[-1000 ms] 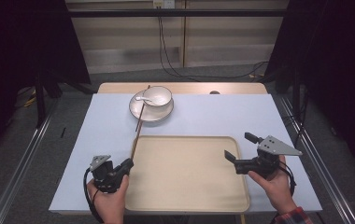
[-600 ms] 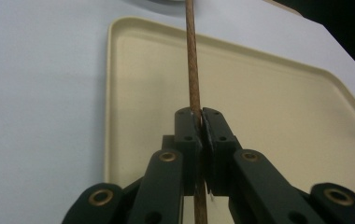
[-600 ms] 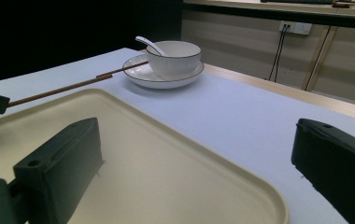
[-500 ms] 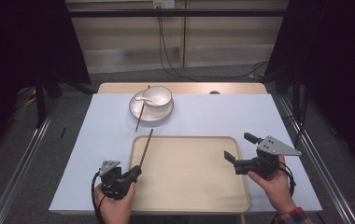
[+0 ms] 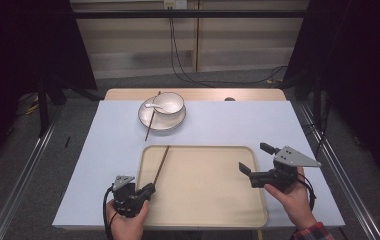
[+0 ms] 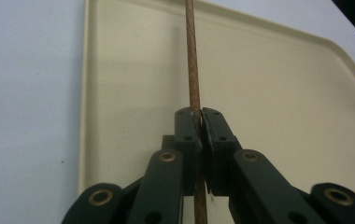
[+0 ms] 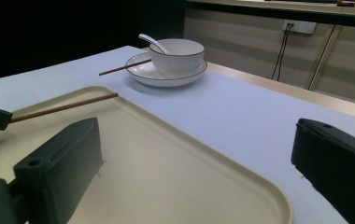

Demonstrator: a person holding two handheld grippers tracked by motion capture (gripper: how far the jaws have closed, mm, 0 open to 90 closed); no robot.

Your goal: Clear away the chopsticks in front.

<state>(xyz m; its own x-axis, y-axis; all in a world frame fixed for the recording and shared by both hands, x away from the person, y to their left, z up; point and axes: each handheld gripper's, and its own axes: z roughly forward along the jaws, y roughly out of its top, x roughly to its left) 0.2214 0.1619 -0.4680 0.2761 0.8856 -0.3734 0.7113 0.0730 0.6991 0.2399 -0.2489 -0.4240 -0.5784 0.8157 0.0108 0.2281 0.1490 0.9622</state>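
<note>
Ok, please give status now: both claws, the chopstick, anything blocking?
Left claw shut on chopstick, over tray. Right claw open, empty, at tray's right edge. Second chopstick rests on plate. Nothing blocking.

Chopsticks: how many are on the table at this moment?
2. One chopstick is clamped in the left gripper, lying over the left part of the tray. The other chopstick leans on the plate beside the bowl. None seems hidden.

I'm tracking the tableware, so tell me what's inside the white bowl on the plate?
A white spoon sits in the bowl, its handle sticking out over the rim. The spoon's scoop end and the bottom of the bowl are hidden by the bowl's wall, so any other contents cannot be seen.
</note>
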